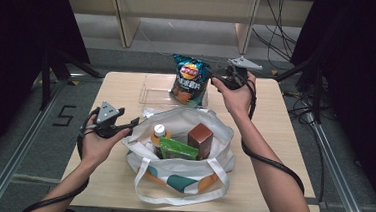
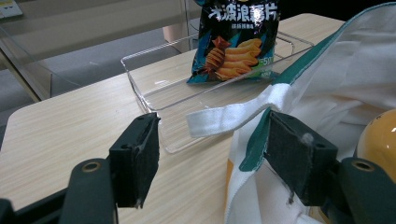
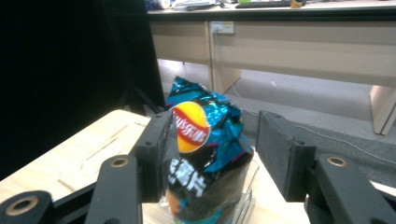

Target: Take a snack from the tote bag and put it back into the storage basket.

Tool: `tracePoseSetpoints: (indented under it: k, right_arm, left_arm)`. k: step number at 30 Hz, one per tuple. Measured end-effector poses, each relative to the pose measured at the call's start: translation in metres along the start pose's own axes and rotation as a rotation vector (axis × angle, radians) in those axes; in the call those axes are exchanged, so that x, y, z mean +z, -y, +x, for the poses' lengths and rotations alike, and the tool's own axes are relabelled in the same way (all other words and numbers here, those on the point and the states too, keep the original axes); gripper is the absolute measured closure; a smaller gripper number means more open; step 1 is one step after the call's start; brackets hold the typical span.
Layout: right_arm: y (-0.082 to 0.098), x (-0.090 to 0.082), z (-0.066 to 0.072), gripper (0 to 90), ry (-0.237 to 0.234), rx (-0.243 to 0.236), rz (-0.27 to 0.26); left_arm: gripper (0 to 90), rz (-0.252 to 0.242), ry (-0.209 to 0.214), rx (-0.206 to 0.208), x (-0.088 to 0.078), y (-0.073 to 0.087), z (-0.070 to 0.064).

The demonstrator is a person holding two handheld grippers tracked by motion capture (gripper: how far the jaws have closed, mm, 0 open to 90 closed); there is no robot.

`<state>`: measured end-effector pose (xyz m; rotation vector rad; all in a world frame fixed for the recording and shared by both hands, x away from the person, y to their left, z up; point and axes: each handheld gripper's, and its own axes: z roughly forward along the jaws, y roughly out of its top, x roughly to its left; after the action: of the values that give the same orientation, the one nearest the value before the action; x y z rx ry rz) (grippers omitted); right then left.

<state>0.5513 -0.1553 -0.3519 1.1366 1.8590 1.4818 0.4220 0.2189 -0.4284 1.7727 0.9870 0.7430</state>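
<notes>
A: High view check; where is the chip bag [image 1: 189, 81] from the clear tray [image 1: 173, 92]?

B: Standing upright in it, beyond the tote bag [image 1: 180, 150]; right gripper [image 1: 217, 79] nearest, jaws released around it; left gripper [image 1: 132, 123] spread by the tote's rim.

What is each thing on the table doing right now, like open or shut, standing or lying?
Chip bag: sealed, standing upright in the tray, between the right gripper's open fingers.
Clear tray: flat on the table, holding the chip bag.
Tote bag: open at the top, packed with goods.
Bottle: capped, upright in the tote bag.
Brown box: upright in the tote bag.
Left gripper: open, at the tote bag's rim.
Right gripper: open.
</notes>
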Motion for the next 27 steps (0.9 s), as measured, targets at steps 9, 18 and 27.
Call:
tracePoseSetpoints:
  k: [9, 18, 27]
  right_arm:
    - [0.007, -0.024, 0.01, 48.0, -0.035, -0.002, 0.005]
    - [0.013, -0.038, 0.019, 48.2, -0.079, 0.003, 0.016]
    - [0.018, -0.059, 0.028, 48.0, -0.108, -0.009, 0.026]
  left_arm:
    - [33.9, -0.001, 0.0, -0.001, 0.0, 0.0, -0.001]
    - [33.9, 0.003, 0.0, -0.002, 0.0, 0.0, -0.001]
    - [33.9, 0.0, -0.003, -0.006, 0.0, 0.001, -0.001]
